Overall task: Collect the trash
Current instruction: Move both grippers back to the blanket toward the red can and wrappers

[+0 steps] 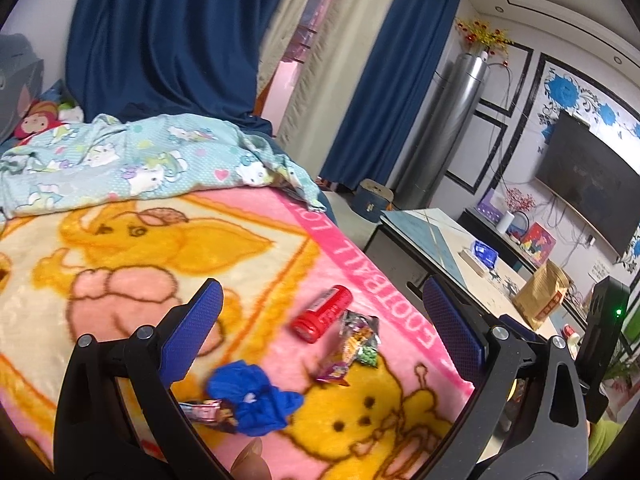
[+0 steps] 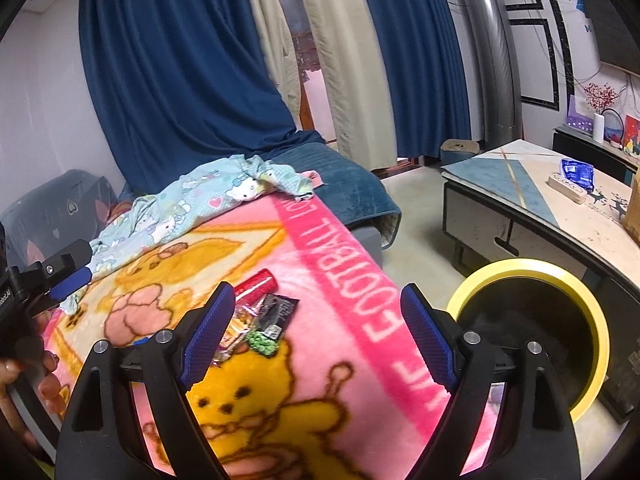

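I am observing both the left gripper (image 1: 322,316) and right gripper (image 2: 316,320) gaping empty, the right finger (image 2: 208,332) hiding the snack wrappers (image 2: 260,324), blanket (image 2: 360,300) lettering reading "FOOTBALL".

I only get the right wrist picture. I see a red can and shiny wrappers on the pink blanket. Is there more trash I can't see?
Observer: Yes. The left wrist view shows a crumpled blue wrapper lying nearer the camera than the red can.
Operator: Anything else hiding?
Observer: A small purple candy wrapper lies right beside the blue one, on its left.
Operator: Is the left gripper holding any of it?
Observer: No. The left gripper is open and empty above the blanket.
Operator: Does that picture show my yellow bin?
Observer: No, the yellow-rimmed bin appears only in your view.
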Available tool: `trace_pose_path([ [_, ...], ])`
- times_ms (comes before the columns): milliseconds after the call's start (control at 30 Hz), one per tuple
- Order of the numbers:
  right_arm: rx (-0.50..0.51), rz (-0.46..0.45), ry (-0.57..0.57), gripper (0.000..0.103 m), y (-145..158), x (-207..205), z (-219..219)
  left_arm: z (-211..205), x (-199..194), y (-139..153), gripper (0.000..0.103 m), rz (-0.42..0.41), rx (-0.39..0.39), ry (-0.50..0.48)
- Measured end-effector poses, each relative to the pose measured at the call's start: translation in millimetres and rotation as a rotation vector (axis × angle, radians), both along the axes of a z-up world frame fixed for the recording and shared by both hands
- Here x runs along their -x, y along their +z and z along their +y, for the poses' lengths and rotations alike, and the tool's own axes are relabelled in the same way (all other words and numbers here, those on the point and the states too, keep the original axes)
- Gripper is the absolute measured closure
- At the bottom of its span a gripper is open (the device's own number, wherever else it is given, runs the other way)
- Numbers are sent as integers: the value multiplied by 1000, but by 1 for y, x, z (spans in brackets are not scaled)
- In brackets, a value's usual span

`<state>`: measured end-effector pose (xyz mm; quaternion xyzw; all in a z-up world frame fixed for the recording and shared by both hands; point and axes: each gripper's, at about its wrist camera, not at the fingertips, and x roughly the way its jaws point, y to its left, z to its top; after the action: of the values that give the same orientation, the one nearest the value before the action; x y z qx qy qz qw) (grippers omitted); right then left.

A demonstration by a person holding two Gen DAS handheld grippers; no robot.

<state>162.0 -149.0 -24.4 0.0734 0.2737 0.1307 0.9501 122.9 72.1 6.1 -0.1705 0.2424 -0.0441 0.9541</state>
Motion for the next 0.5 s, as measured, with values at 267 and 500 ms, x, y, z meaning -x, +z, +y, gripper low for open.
trace_pose_path([
  [267,12,19,47,21,-6,-3,25,22,10,-2,11,5,8,50],
  [500,32,43,65,21,-13,-7,39,36,17,-10,11,31,12,80],
])
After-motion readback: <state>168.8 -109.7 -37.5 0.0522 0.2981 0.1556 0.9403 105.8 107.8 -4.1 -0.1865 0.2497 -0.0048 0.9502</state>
